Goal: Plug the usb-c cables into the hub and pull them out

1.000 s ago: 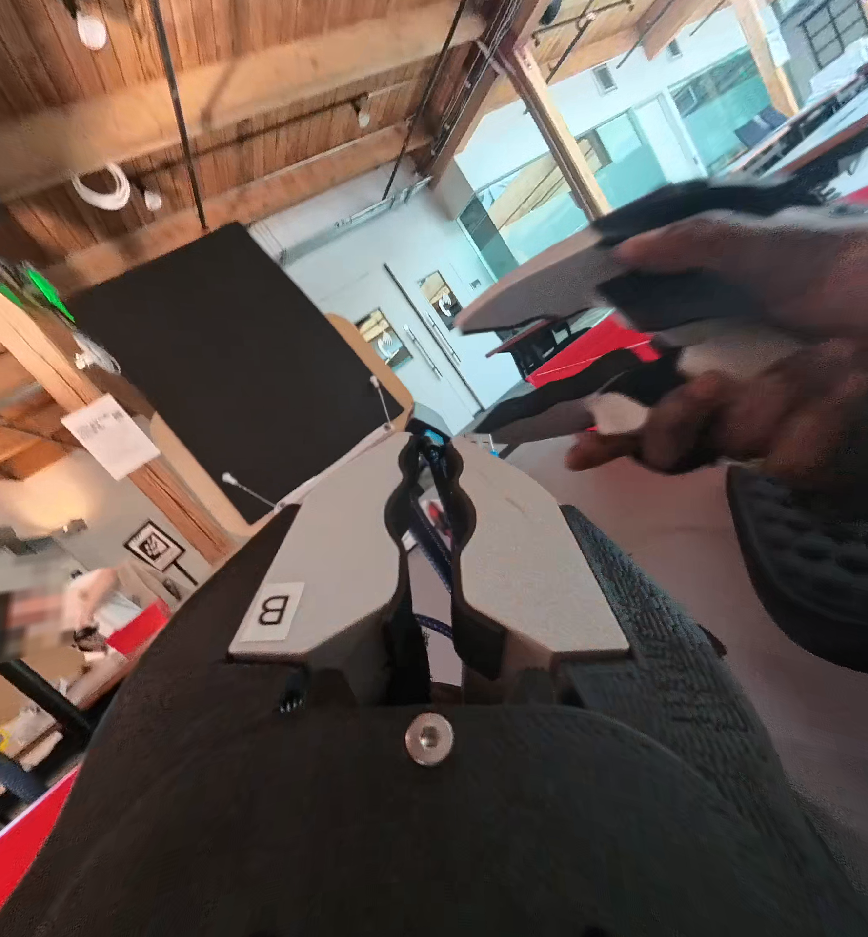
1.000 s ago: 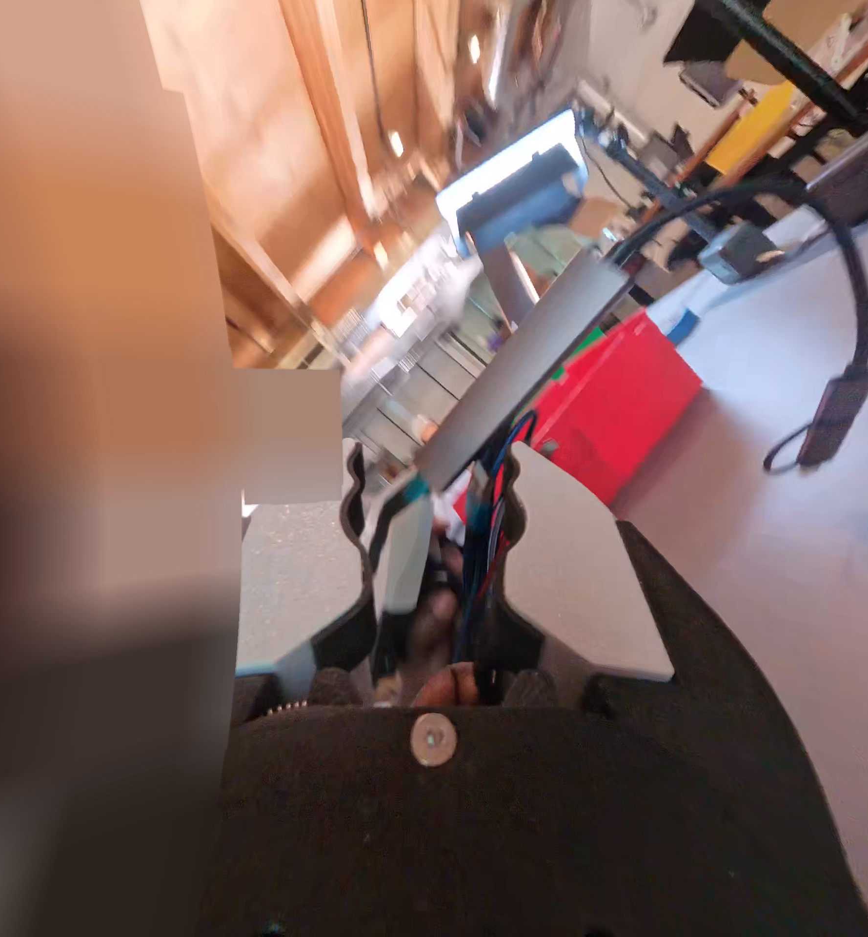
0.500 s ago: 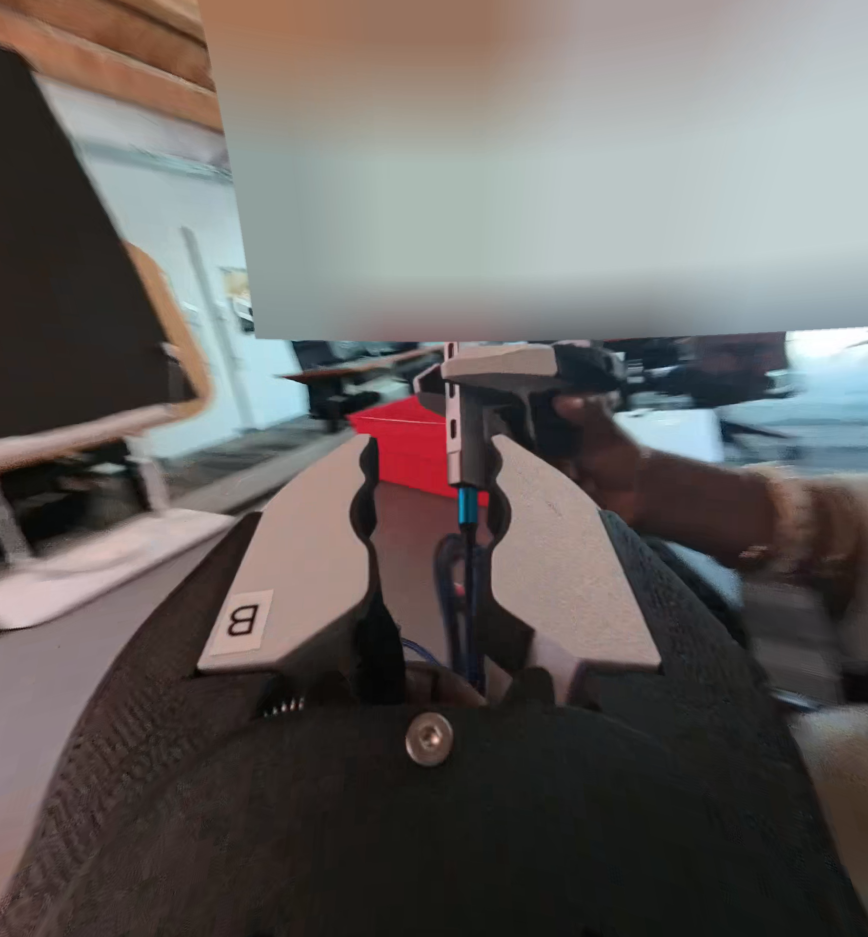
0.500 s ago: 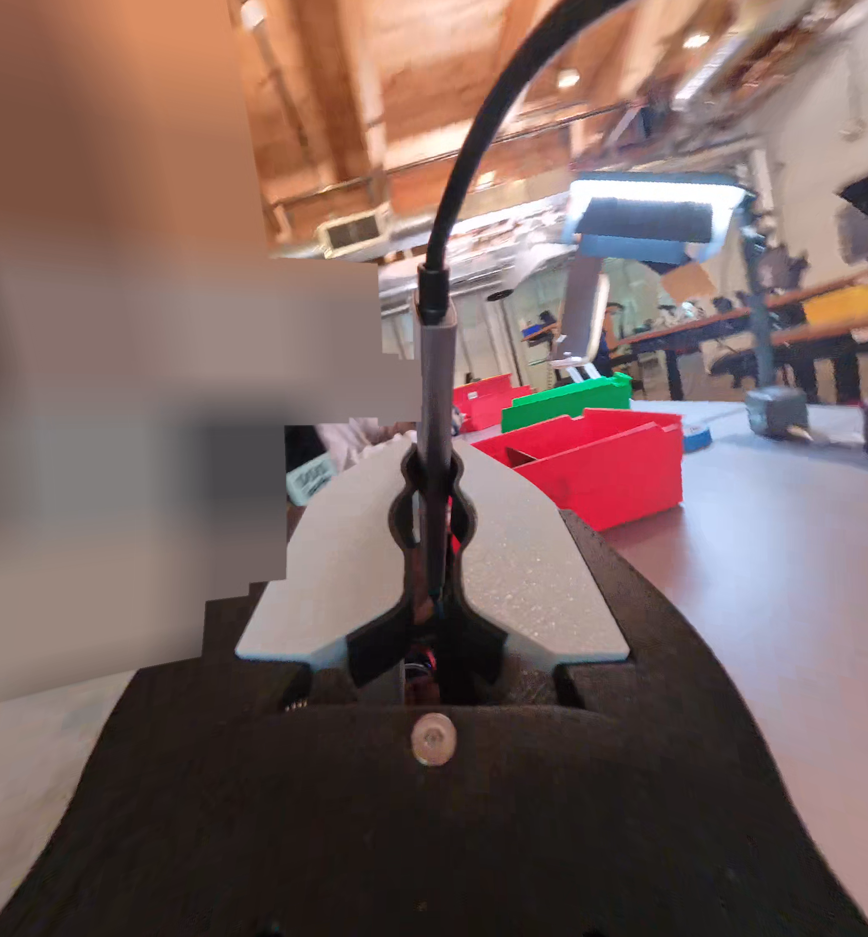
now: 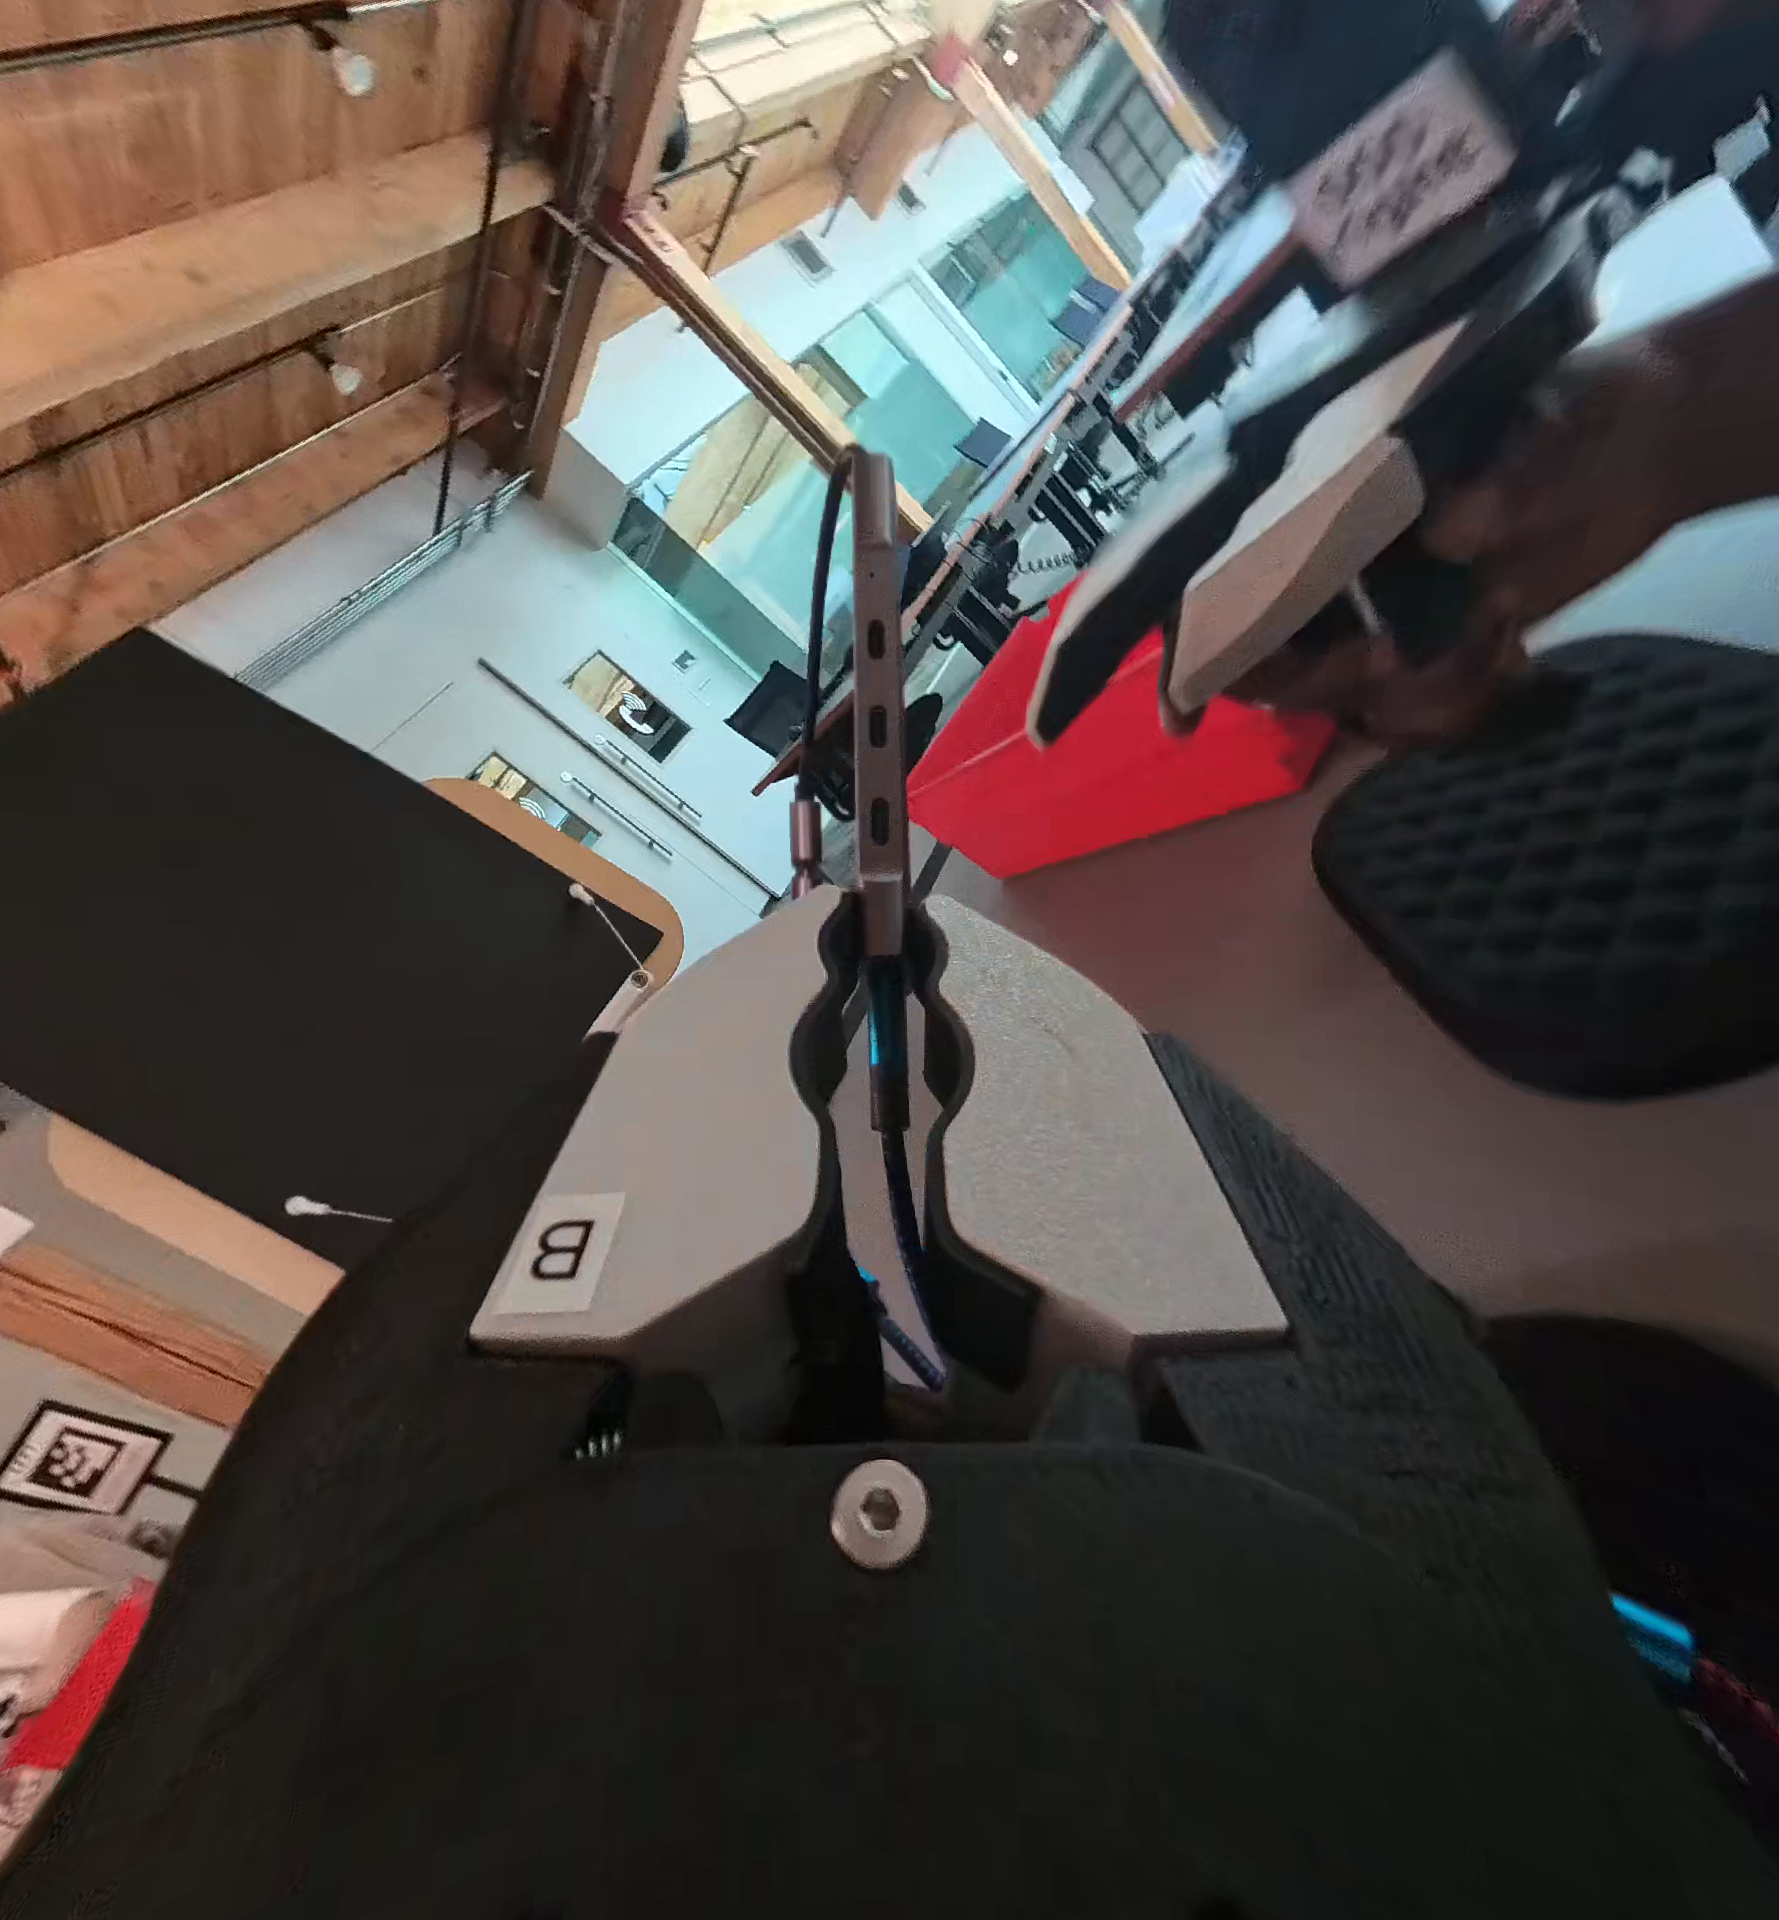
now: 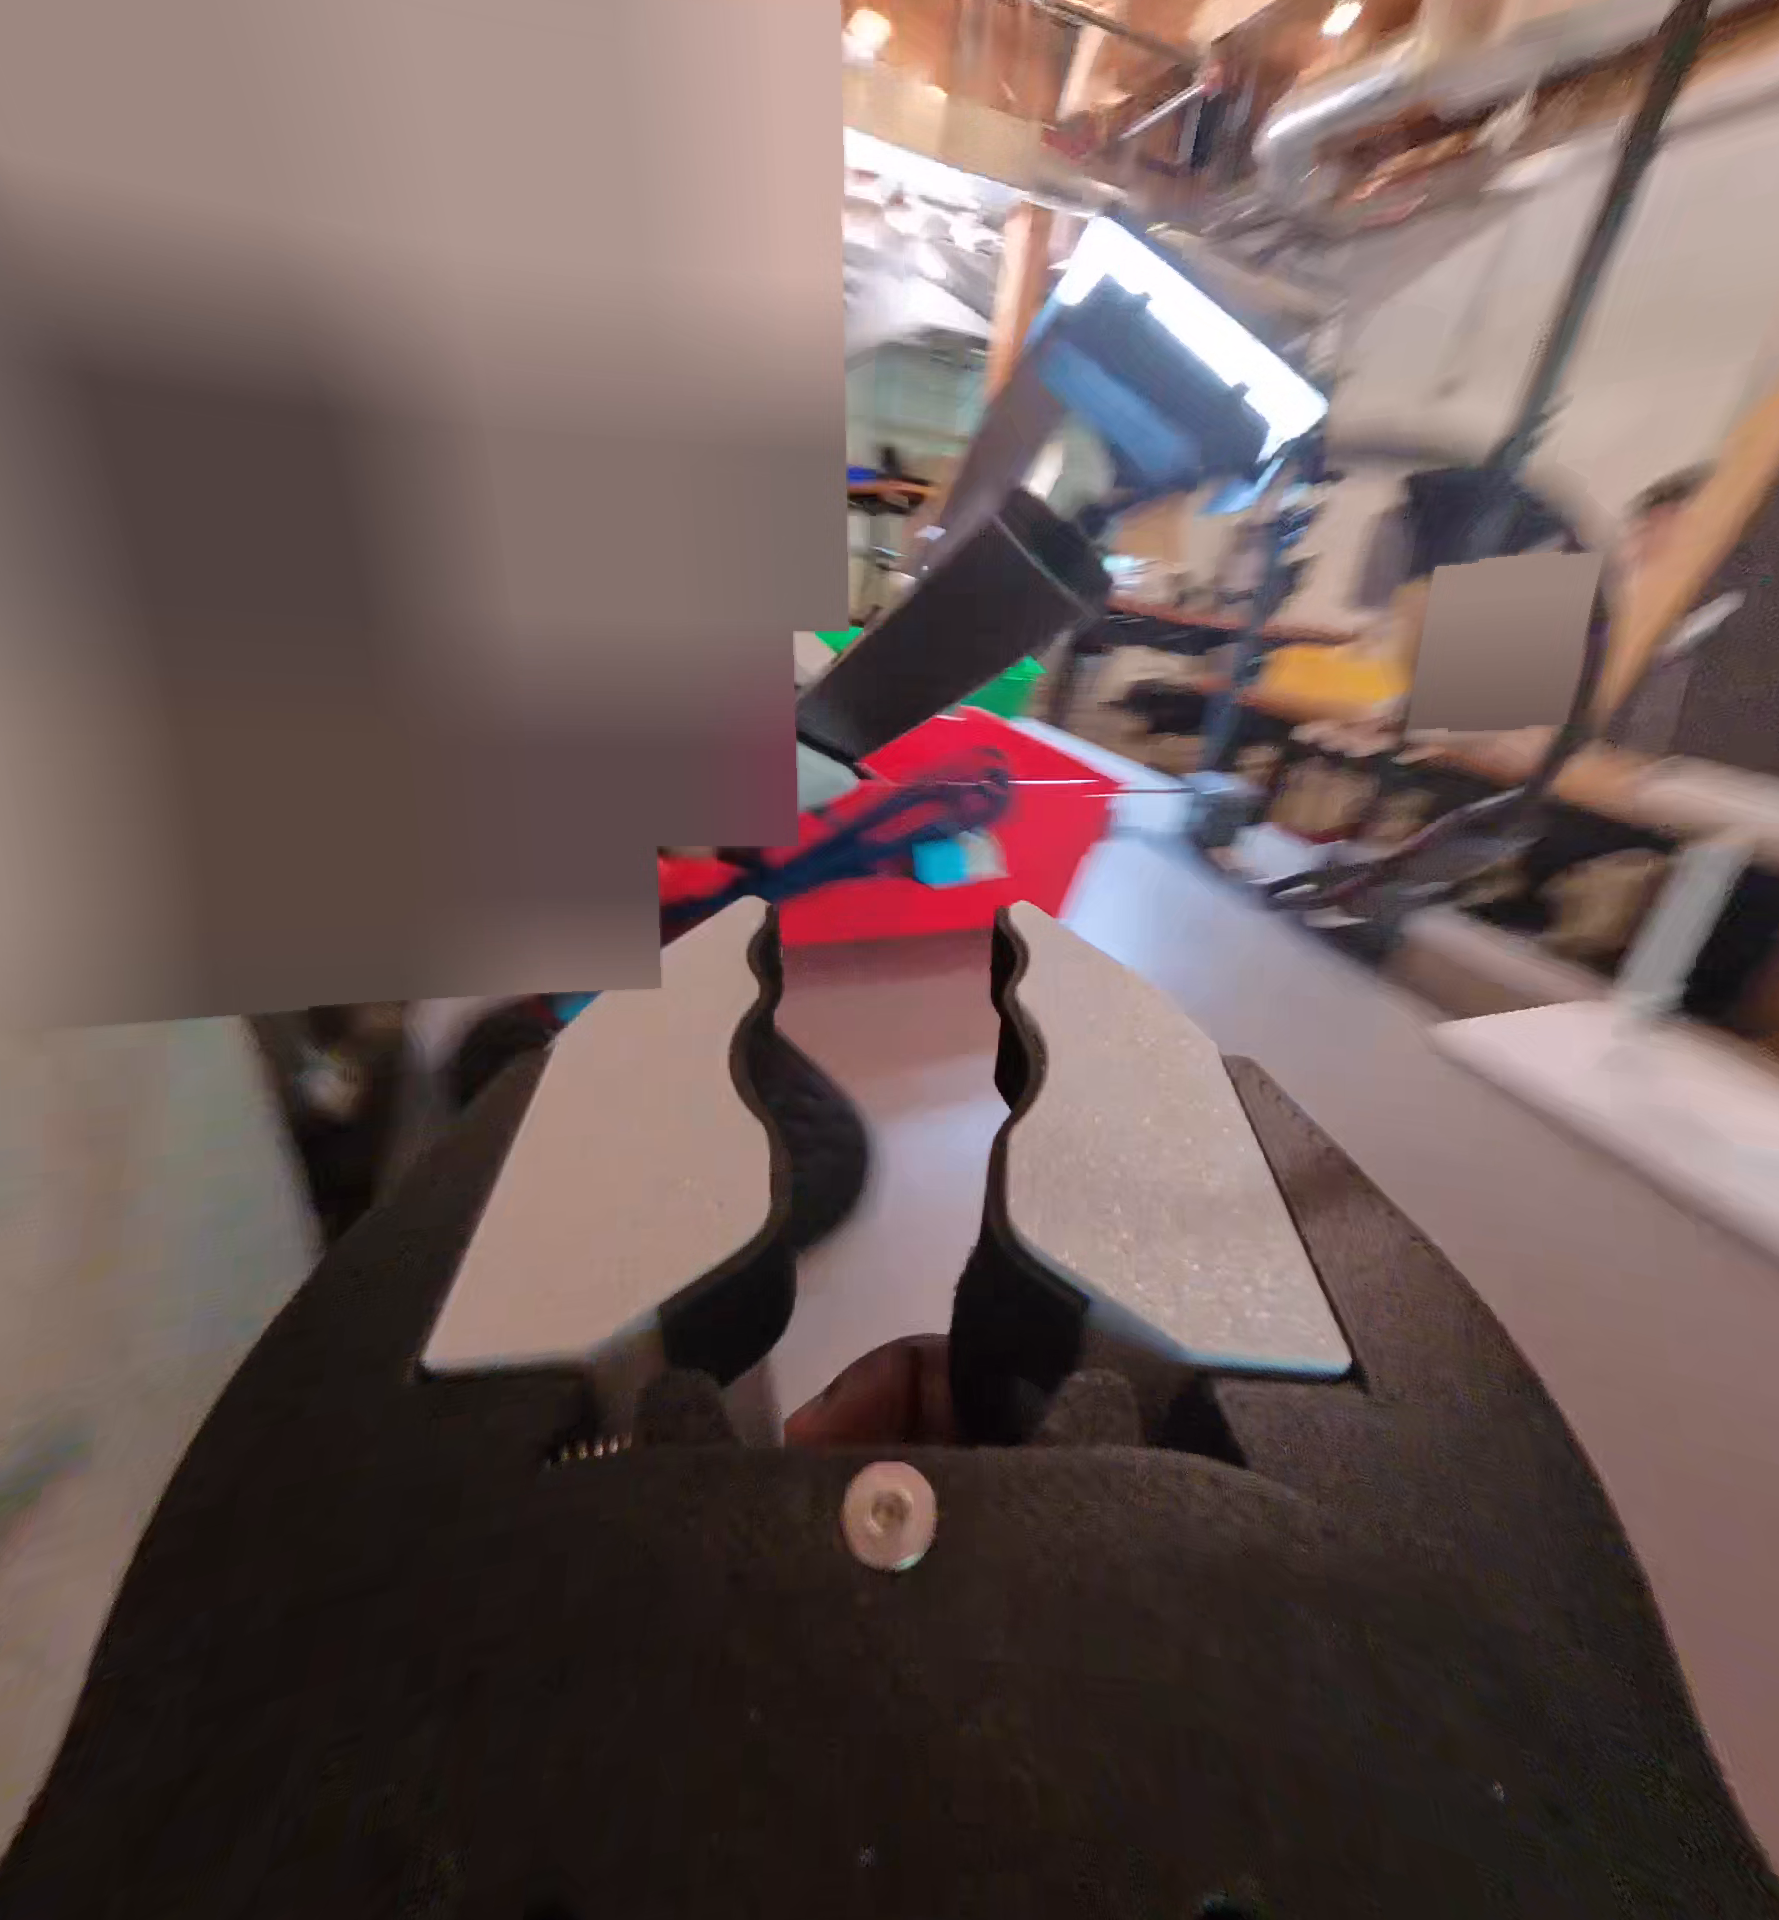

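My left gripper [image 5: 880, 935] is clenched on the hub [image 5: 880, 717], which stands upright at frame centre so its ports face outward. My right gripper [image 6: 880, 925] is released and empty.

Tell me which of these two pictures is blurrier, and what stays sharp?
Right wrist view: the background and red bin smear with motion; only the right gripper is crisp. Left wrist view: the hub is sharp, while the hand is blurred.
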A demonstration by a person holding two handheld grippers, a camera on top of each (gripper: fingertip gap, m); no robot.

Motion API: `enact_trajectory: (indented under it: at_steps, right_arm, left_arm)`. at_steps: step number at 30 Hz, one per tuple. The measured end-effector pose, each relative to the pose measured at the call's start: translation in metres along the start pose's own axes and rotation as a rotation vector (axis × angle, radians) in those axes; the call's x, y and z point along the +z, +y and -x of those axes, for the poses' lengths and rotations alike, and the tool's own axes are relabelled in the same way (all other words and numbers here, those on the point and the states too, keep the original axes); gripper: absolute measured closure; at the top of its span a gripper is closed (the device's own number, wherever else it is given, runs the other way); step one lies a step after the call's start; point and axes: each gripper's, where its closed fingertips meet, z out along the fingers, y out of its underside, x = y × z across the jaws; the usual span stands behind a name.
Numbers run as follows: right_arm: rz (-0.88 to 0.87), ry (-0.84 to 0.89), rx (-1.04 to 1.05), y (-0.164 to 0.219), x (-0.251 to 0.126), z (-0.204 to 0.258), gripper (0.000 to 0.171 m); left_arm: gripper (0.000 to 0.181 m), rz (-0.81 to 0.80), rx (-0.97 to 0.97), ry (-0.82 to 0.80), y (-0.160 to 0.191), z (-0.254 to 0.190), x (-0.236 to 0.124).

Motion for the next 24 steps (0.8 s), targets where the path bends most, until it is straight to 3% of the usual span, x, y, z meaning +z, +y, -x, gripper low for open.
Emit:
enact_trajectory:
  at_steps: [3, 5, 9, 12, 14, 16, 18, 21, 24]
  right_arm:
    - [-0.002, 0.195, -0.475, -0.028, -0.019, -0.005, 0.134]
    - [0.022, 0.226, -0.705, -0.047, -0.022, 0.001, 0.135]
    - [0.347, 0.106, -0.883, -0.013, -0.013, -0.007, 0.132]
    - [0.436, 0.086, -0.913, 0.004, -0.010, -0.014, 0.155]
    - [0.489, 0.119, -0.846, 0.011, -0.012, -0.019, 0.159]
    - [0.534, 0.266, -0.874, 0.012, -0.020, -0.037, 0.160]
    - [0.582, 0.448, -0.942, 0.013, -0.032, -0.054, 0.162]
    - [0.693, 0.623, -1.107, 0.023, -0.051, -0.062, 0.162]
    - [0.836, 0.581, -1.121, 0.059, -0.064, -0.052, 0.162]
  left_arm:
    - [0.172, 0.031, 0.059, 0.069, 0.007, -0.004, -0.003]
    - [0.172, 0.044, 0.084, 0.118, 0.010, -0.011, -0.003]
    - [0.171, 0.005, 0.133, 0.208, 0.002, -0.030, 0.000]
    - [0.171, 0.015, 0.133, 0.231, 0.004, -0.036, 0.004]
    - [0.165, 0.044, 0.082, 0.159, 0.010, -0.025, 0.008]
    - [0.139, 0.047, 0.035, -0.064, 0.013, 0.009, 0.008]
    - [0.136, 0.025, -0.055, -0.266, 0.014, 0.041, -0.005]
    - [0.120, -0.103, -0.380, -0.357, 0.011, 0.059, -0.026]
    - [0.101, -0.175, -0.627, -0.344, 0.013, 0.058, -0.043]
